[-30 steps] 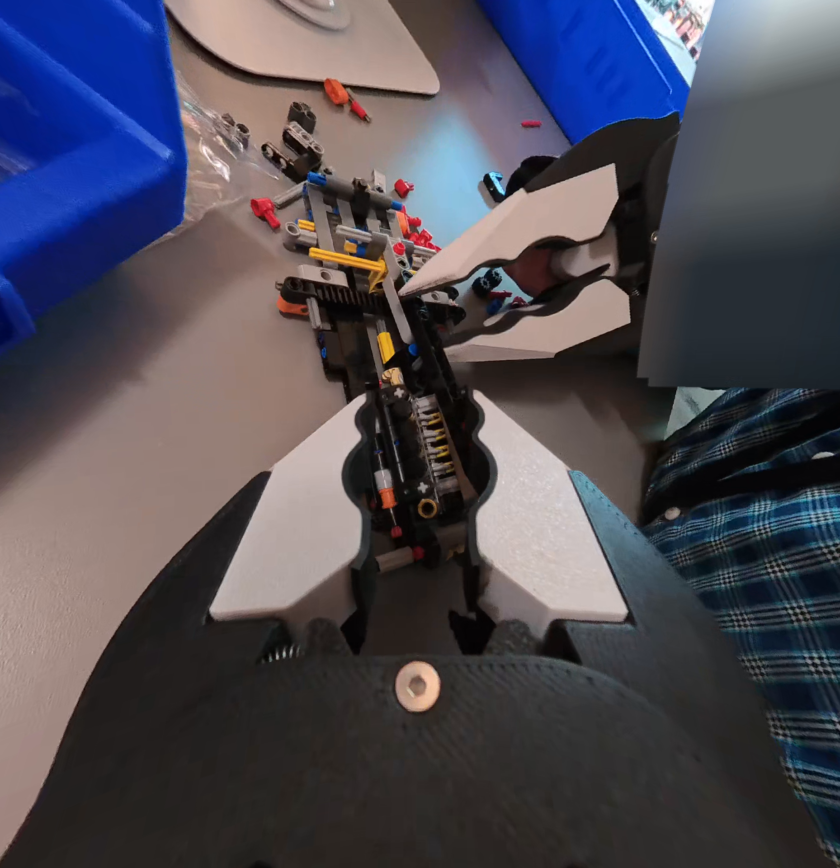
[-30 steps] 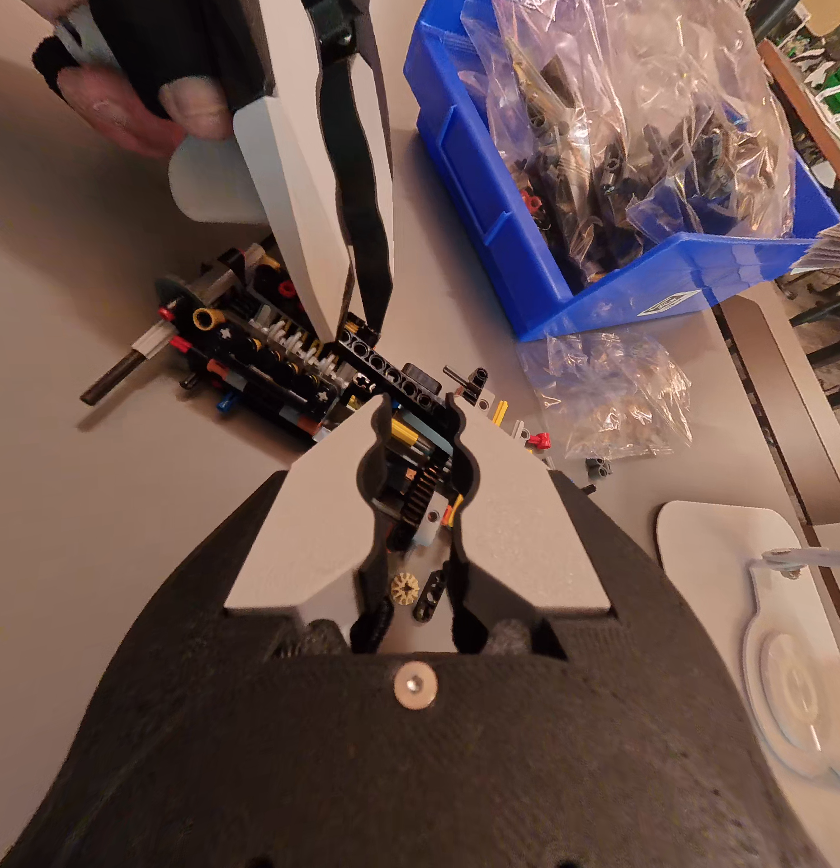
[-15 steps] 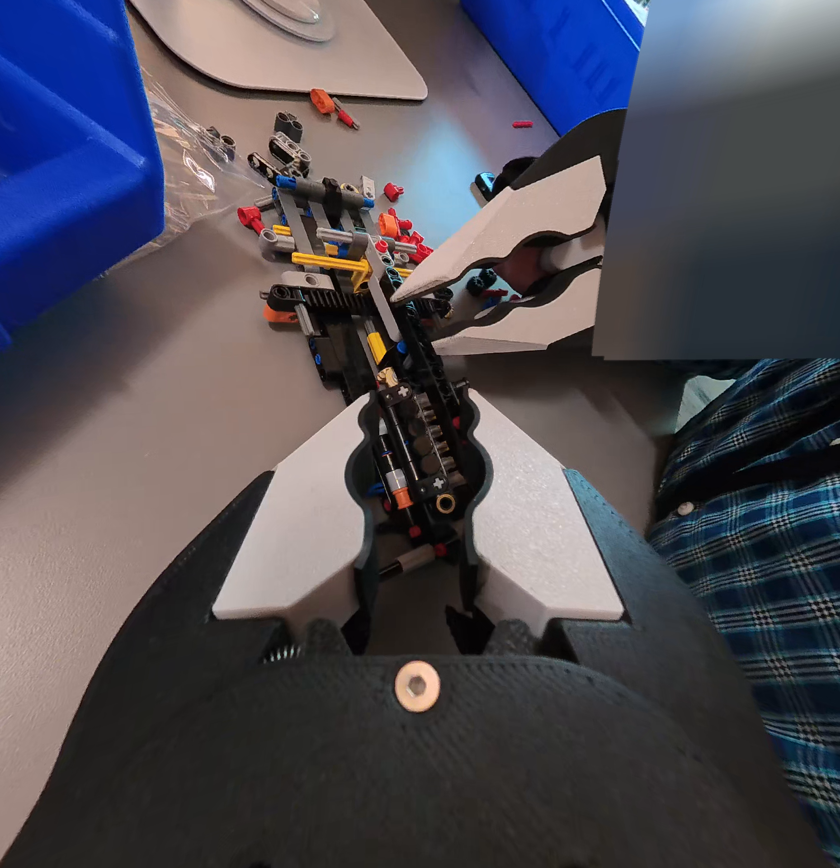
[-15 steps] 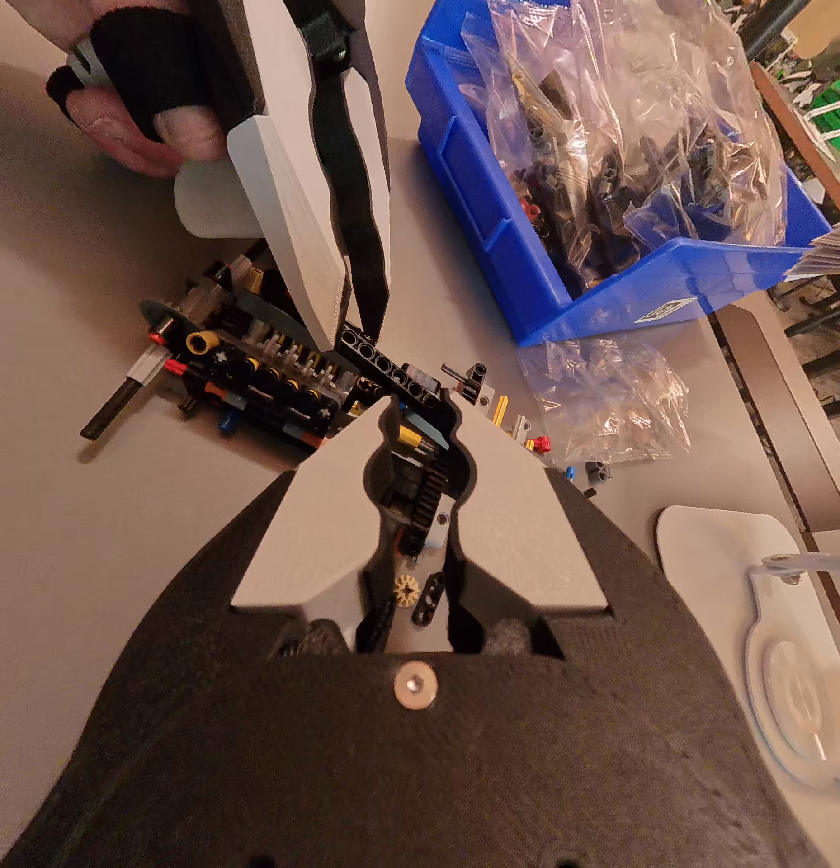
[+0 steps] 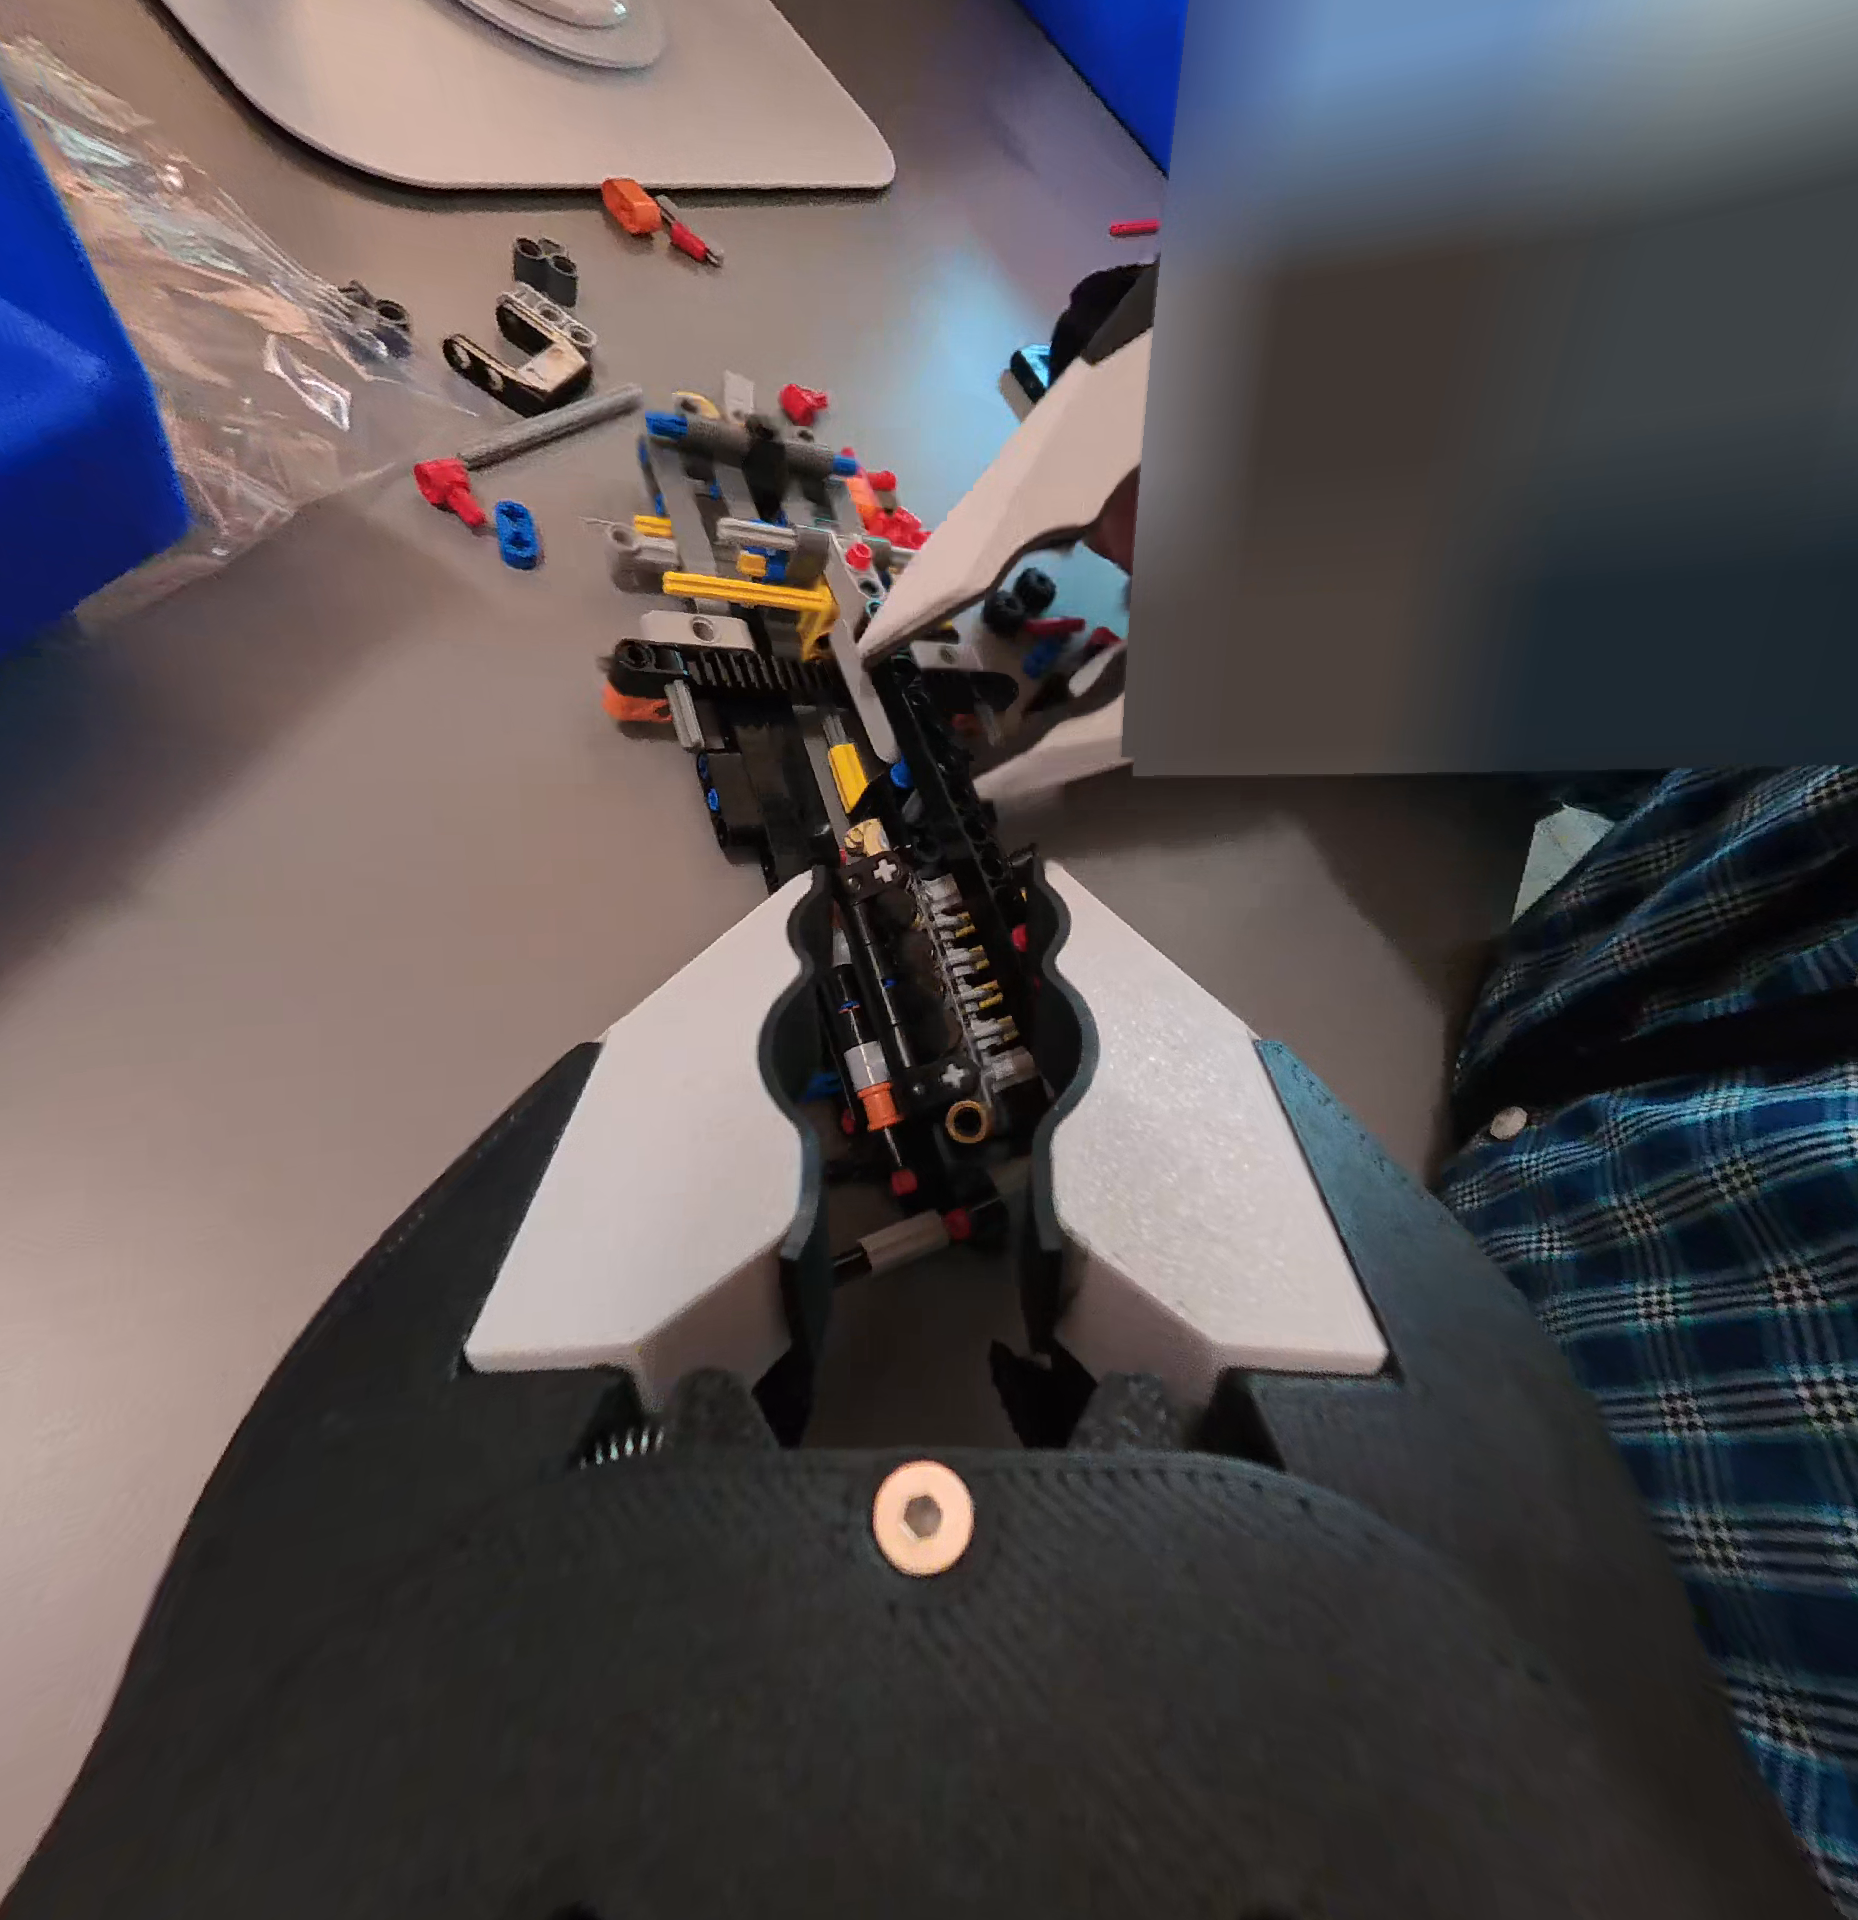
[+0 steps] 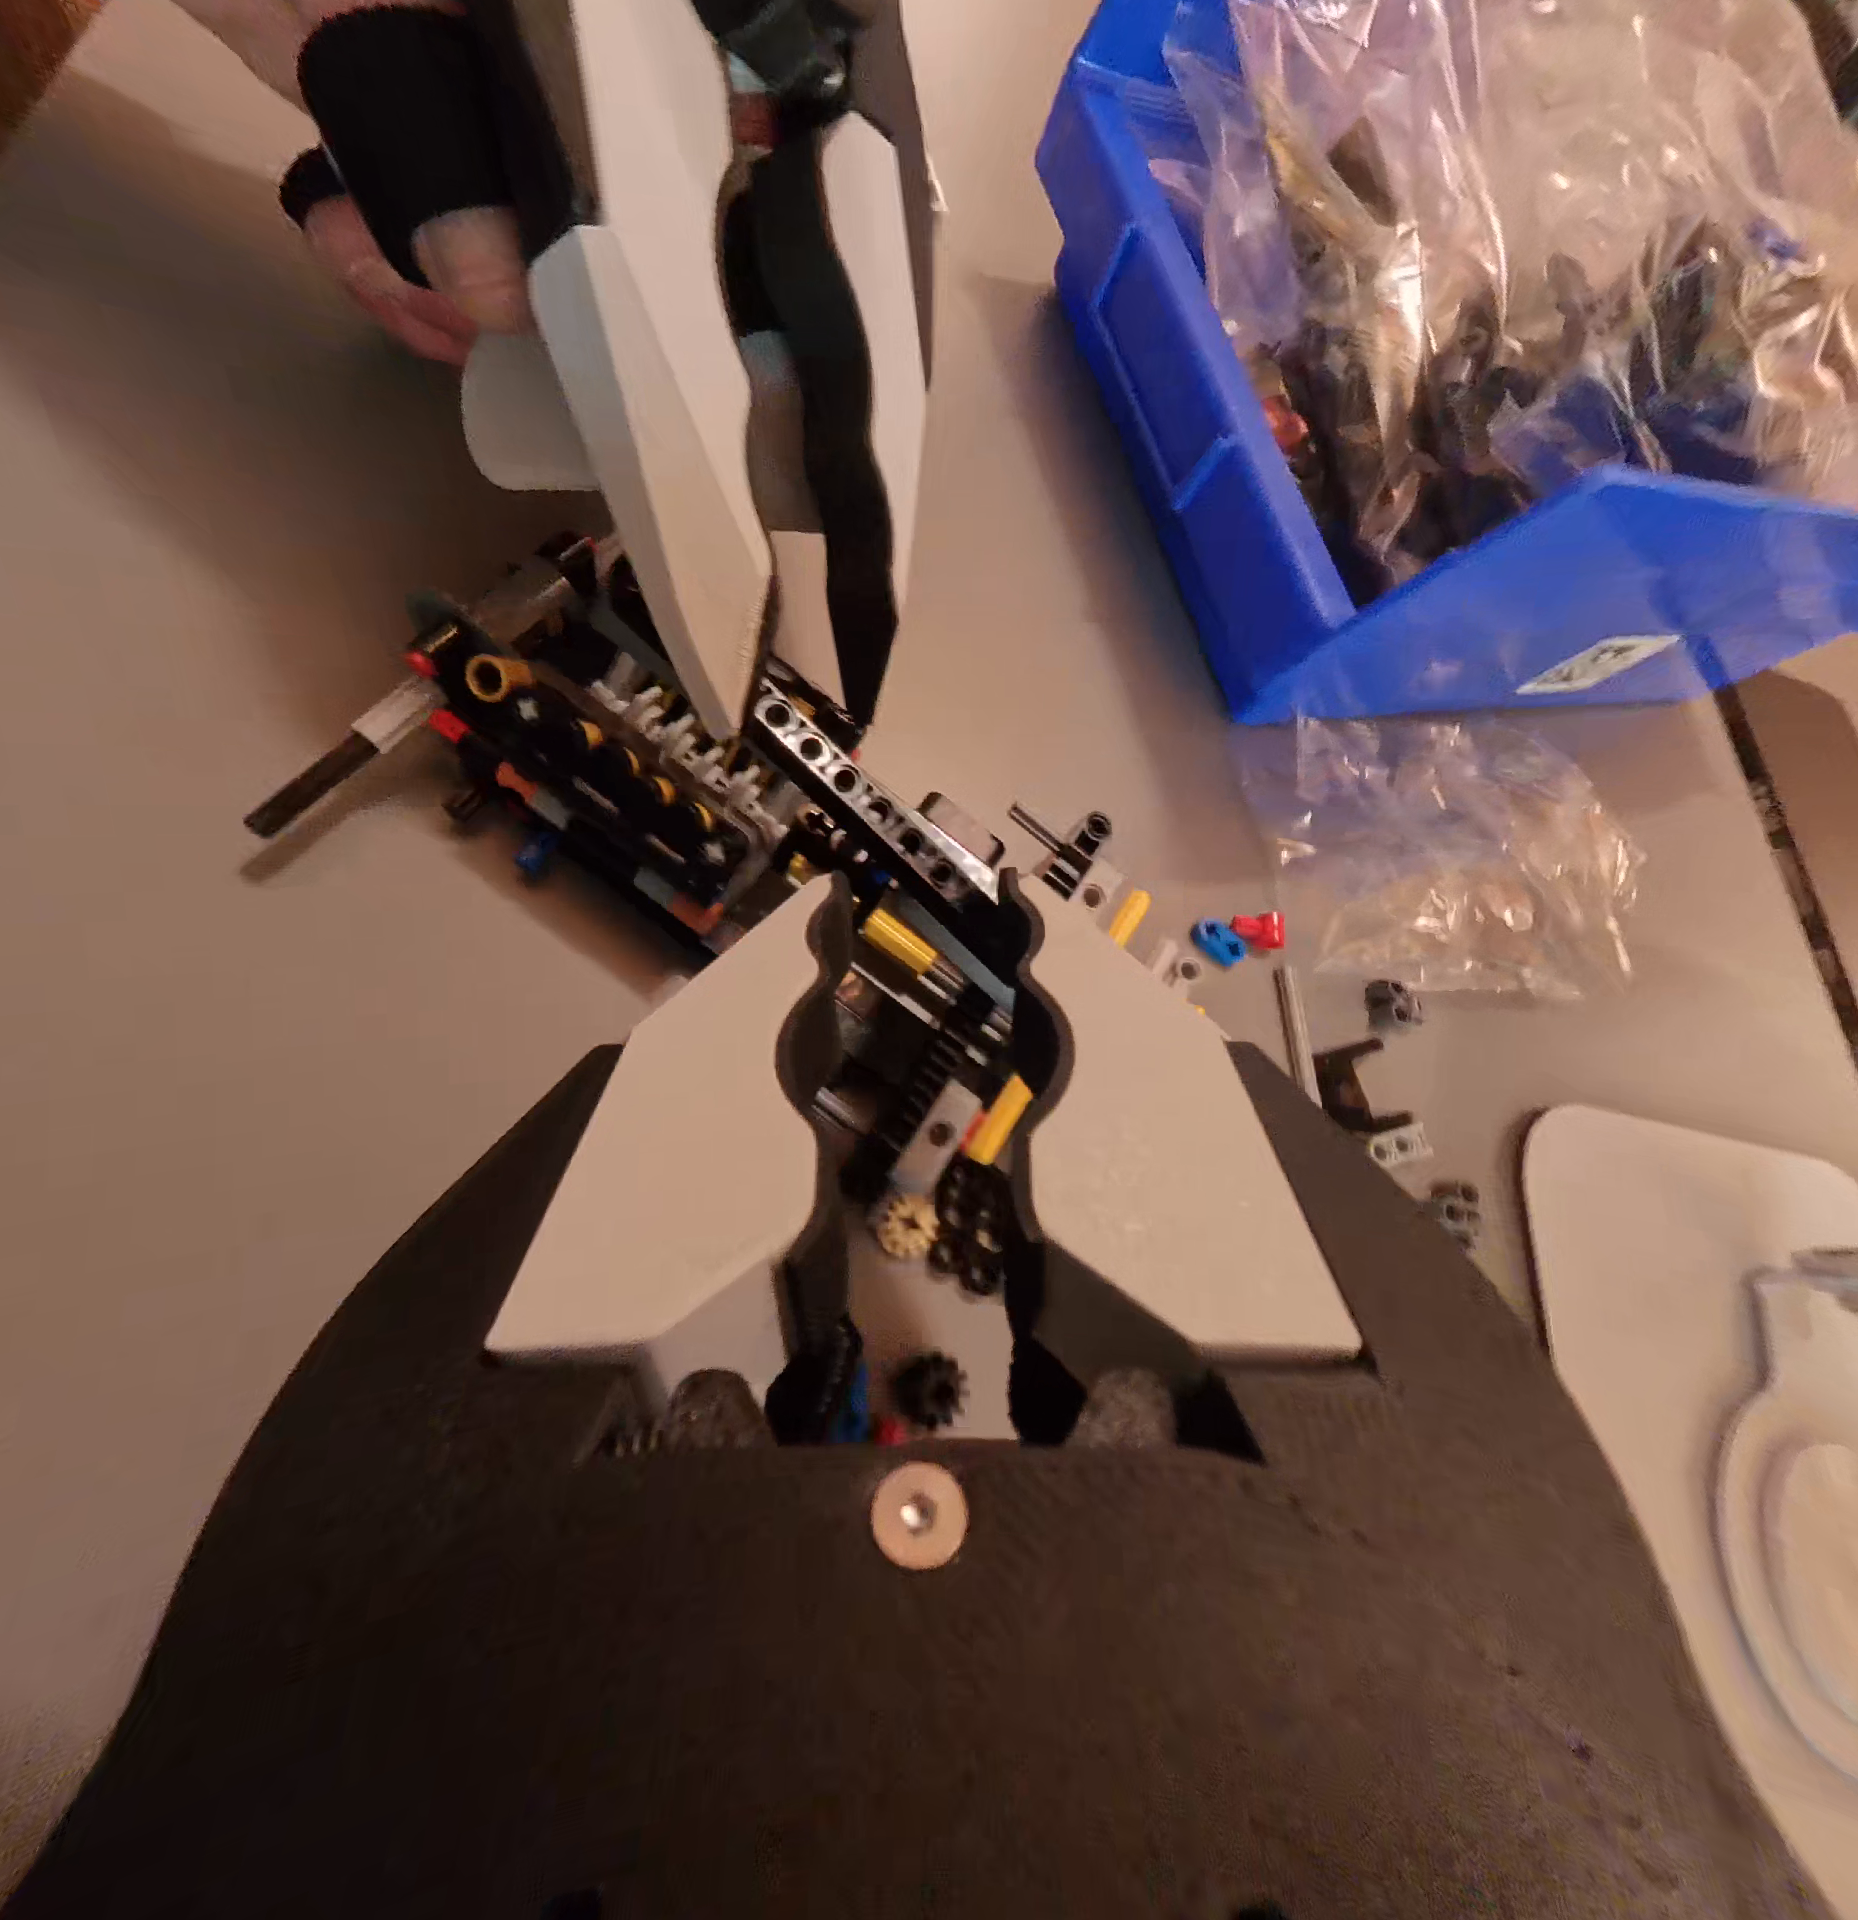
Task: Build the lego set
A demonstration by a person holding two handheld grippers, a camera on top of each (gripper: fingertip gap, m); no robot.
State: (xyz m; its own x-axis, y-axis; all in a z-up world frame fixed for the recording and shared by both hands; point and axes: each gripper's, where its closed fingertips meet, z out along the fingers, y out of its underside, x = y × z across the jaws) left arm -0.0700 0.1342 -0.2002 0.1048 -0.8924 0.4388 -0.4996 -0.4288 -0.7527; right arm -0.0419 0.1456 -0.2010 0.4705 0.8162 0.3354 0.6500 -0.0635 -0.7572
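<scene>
Grey tabletop (image 5: 281,987) carrying loose pieces, blue bin (image 6: 1268,436) lying beyond the right jaws, lego assembly (image 5: 800,727) resting flat, left gripper (image 5: 930,883) clamping its near end, right gripper (image 6: 925,894) pinching its toothed end.

Black textured gripper bodies, pale grey fingers (image 5: 1195,1143) — brass screw, blue plaid sleeve (image 5: 1683,1247).

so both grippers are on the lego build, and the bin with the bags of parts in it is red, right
Not quite: the bin holding the bags of parts is blue, as the right wrist view shows. The rest holds: the left gripper and the right gripper both have their jaws around the lego build.
</scene>
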